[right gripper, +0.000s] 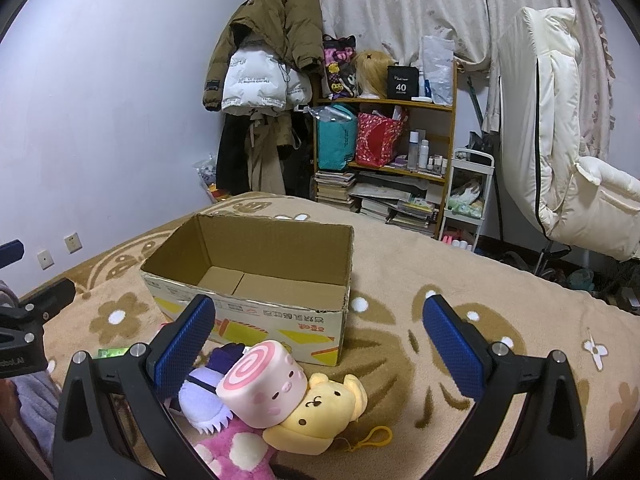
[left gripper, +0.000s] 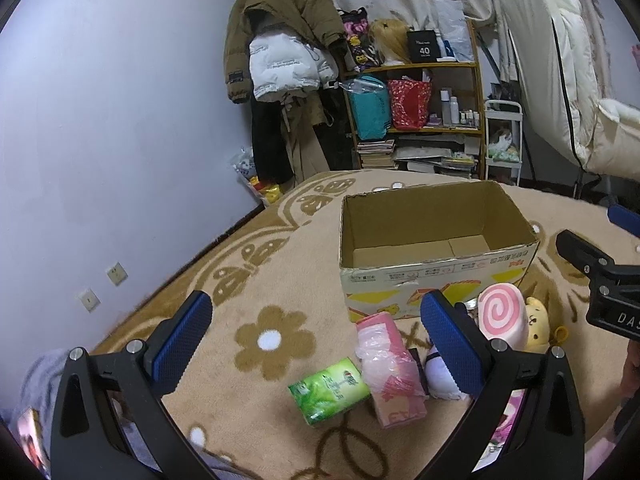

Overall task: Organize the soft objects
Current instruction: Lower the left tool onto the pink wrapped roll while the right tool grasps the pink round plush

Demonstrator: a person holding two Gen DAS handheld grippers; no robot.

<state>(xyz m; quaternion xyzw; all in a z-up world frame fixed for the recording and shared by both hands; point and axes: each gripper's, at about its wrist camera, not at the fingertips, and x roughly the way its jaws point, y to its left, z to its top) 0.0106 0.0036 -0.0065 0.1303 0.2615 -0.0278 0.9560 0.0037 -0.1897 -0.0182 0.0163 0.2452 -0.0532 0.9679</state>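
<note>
- Both our claws, left (left gripper: pixel 316 320) and right (right gripper: pixel 320 322), gape empty before the cardboard box (right gripper: pixel 256 280).
- The swirl-roll plush (right gripper: pixel 260 388) lies just beside the box's front: light, squashy, best pinched across its round sides.

The left gripper (left gripper: pixel 316 320) hangs with its blue-padded jaws spread wide and nothing between them, above a beige blanket (left gripper: pixel 248 364) patterned with brown flowers. An open cardboard box (left gripper: pixel 432 252) sits on the blanket ahead, its inside bare. Just in front of it lie a green tissue pack (left gripper: pixel 330 390), a pink plastic-wrapped pack (left gripper: pixel 390 372) touching it, a pink swirl plush (left gripper: pixel 502 316) and a yellow plush (left gripper: pixel 538 324) (partly hidden behind the right finger). The right gripper (left gripper: pixel 600 276) shows at the right edge.
</note>
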